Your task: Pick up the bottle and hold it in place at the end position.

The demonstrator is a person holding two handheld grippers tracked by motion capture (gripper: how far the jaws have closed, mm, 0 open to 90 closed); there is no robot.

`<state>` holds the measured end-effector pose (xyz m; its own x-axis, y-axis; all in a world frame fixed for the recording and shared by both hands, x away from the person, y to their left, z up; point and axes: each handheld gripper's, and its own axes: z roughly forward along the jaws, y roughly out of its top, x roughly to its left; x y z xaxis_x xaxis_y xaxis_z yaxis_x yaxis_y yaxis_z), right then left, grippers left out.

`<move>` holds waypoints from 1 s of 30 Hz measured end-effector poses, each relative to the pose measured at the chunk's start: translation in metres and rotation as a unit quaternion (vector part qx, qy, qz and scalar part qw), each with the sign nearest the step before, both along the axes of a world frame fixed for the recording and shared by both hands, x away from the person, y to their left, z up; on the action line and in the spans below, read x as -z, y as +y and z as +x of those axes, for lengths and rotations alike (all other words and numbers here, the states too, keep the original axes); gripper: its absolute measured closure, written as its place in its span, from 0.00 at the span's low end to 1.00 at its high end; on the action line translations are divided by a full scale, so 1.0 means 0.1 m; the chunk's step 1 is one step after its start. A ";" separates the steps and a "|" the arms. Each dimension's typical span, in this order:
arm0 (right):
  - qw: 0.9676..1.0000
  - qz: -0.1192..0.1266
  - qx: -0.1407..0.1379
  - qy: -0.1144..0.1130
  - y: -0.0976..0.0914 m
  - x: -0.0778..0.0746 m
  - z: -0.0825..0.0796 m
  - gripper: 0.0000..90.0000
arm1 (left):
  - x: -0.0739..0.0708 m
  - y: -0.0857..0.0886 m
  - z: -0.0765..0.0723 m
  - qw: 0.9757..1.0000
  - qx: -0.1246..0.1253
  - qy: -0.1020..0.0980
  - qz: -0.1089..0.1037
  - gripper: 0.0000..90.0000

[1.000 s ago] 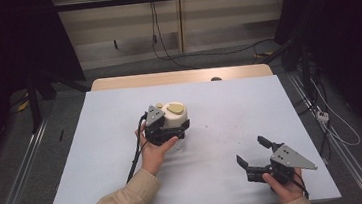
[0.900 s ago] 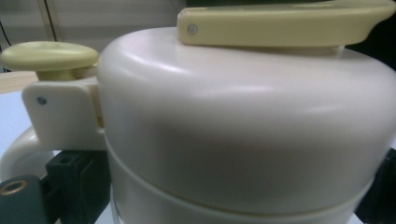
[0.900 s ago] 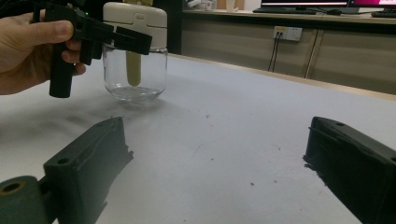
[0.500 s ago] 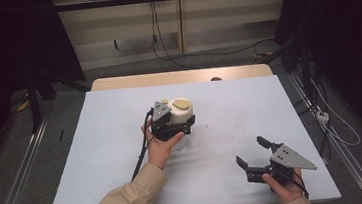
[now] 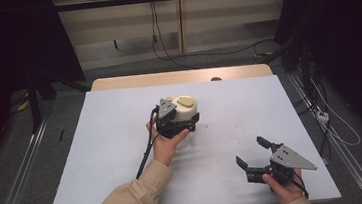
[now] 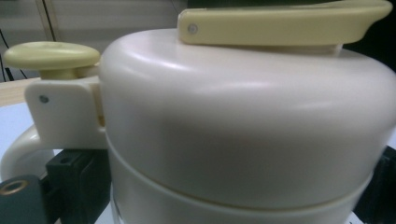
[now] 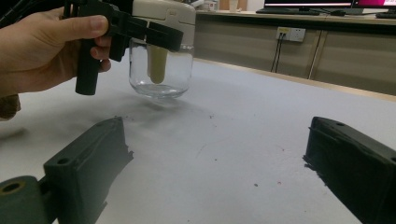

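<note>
Two forearms enter from bottom edge over white table. Left sleeve angles up toward table middle, left hand wrapped round left tongs, thumb on top. Left tongs clamped on cream-lidded glass jar, jaws on either side of lid; jar sits lifted just above table near centre. Right hand low at near right edge, right tongs resting on table, jaws wide apart, well apart from jar.

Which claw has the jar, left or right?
The left claw: its jaws clamp the cream-lidded glass jar just below the lid. The right claw sits open near the table's front edge, holding nothing.
</note>
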<state>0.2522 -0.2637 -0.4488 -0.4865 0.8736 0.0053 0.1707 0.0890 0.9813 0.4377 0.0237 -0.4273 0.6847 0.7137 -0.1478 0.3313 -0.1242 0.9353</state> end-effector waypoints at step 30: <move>1.000 0.003 -0.001 0.001 0.00 0.00 0.01 0.05 | 0.18 -0.13 0.08 1.000 -0.006 -0.001 0.008 0.06</move>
<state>0.2532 -0.2636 -0.4493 -0.4880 0.8728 0.0110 0.1716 0.0835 0.9816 0.4455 0.0111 -0.4453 0.6767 0.7238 -0.1350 0.3305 -0.1348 0.9341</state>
